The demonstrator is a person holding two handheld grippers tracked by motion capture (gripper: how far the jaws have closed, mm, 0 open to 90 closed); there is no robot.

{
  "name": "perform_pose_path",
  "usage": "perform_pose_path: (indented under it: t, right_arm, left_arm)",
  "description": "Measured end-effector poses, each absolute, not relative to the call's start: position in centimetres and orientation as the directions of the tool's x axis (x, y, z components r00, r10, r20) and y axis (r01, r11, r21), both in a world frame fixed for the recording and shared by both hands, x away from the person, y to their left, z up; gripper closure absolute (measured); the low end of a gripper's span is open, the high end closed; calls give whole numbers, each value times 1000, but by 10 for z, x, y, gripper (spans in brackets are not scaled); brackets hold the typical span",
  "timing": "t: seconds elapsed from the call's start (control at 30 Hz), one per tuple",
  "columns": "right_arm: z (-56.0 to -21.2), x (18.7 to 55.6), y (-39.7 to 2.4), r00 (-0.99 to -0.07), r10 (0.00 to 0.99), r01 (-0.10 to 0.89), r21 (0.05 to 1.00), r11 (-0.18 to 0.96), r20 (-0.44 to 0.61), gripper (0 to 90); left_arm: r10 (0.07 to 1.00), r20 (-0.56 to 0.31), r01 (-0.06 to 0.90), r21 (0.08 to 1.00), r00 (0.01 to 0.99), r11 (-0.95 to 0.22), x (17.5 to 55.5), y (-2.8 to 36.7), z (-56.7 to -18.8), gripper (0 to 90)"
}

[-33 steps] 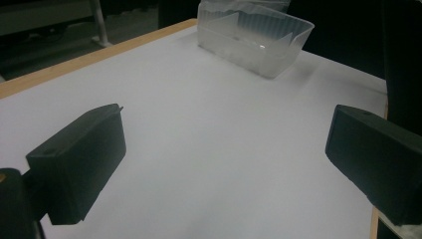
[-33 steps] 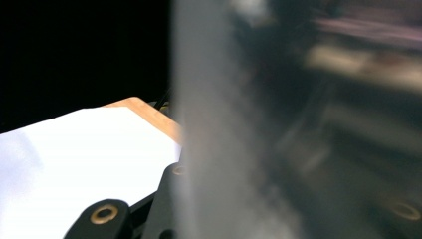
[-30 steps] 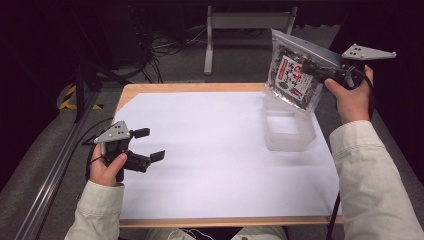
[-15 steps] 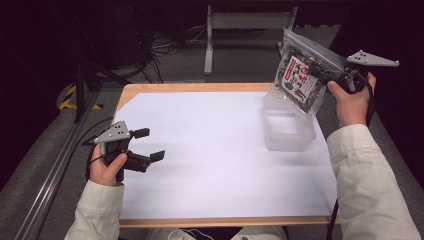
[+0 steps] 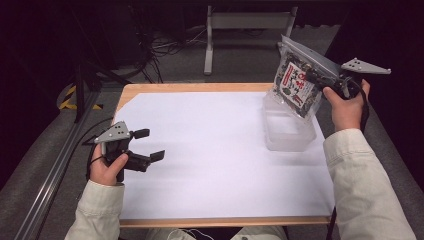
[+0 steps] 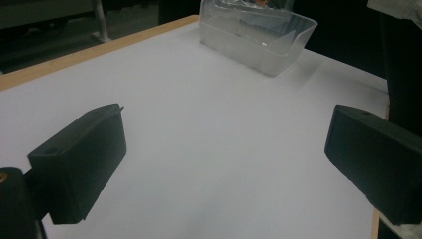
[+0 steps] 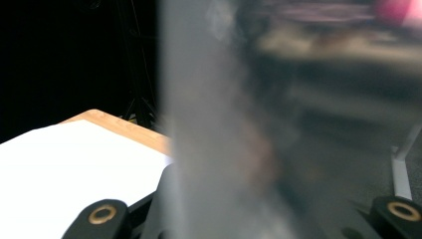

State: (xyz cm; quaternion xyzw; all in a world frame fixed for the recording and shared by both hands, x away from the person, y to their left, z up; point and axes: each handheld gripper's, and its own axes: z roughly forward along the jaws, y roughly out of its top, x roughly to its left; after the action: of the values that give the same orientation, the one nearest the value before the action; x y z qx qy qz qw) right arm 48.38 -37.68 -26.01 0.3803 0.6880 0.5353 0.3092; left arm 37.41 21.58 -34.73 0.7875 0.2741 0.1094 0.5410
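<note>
Right gripper (image 5: 320,79): jaws closed on the upper part of a clear snack bag (image 5: 296,86), pads pinching the plastic. The bag hangs tilted, printed face toward the camera in the high view, its lower edge dipping into the open top of a clear plastic container (image 5: 287,131). In the right gripper view the bag (image 7: 278,119) sits right against the lens as a blurred grey and dark sheet. The right hand (image 5: 346,102) wraps the gripper body from behind, grey three-cornered plate on top.

Container: stands upright on the white sheet (image 5: 215,150) near the far right of the table (image 5: 200,88), nothing else visible inside apart from the bag's lower edge. In the left gripper view the container (image 6: 259,37) is seen across the sheet, well apart from the near jaws.

Left gripper (image 5: 149,145): jaws wide apart, nothing between them, held just above the sheet at the near left edge. Left hand (image 5: 106,167) grips its body. Well apart from bag and container.
</note>
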Motion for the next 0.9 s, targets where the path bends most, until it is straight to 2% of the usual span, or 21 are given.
perform_pose_path:
  t: [0.23,0.6,0.9]
  right_arm:
    - [-271,481,-375,-519,854,191,968,163,-41,756]
    - [-285,477,-379,-519,855,195,971,141,-19,757]
    - [-295,476,-377,-526,851,252,954,160,-4,757]
  left_arm:
    - [550,-132,319,912,825,-259,373,216,-348,36]
    - [546,-129,319,909,827,-268,375,216,-349,36]
    - [545,-136,324,908,827,-265,375,216,-349,36]
